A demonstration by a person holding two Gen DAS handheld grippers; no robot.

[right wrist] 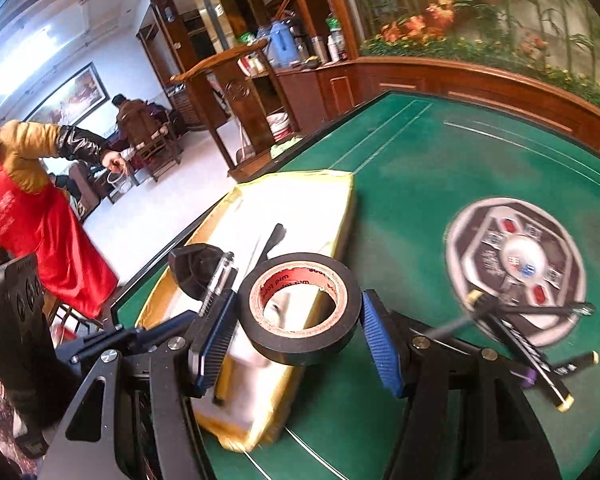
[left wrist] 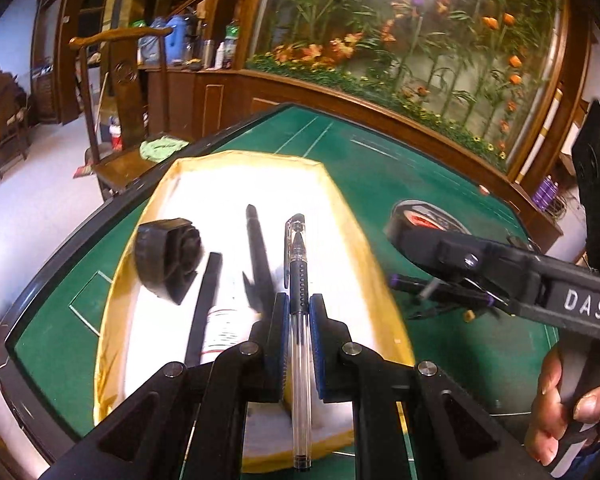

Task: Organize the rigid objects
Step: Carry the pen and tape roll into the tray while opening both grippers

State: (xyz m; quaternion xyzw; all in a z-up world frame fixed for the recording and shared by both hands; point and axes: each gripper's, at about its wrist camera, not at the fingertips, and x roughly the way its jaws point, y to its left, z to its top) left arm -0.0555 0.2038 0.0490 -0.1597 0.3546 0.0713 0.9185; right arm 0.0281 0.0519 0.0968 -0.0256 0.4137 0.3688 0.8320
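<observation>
Room: wood panelling and a flower mural behind the green felt bench.
Left gripper: jaws clamped on a clear pen, above the yellow-rimmed white tray.
Right gripper: jaws holding a black tape roll over the tray's edge.
Tray contents: dark blocky piece, black strip.
Hard to make out: blurred pens by the bench's round centre plate.

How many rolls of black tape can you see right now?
2. One tape roll stands on edge in the yellow-rimmed tray, on its left side; the other tape roll is clamped in the right gripper over the tray's edge. Others could be hidden behind the grippers.
</observation>
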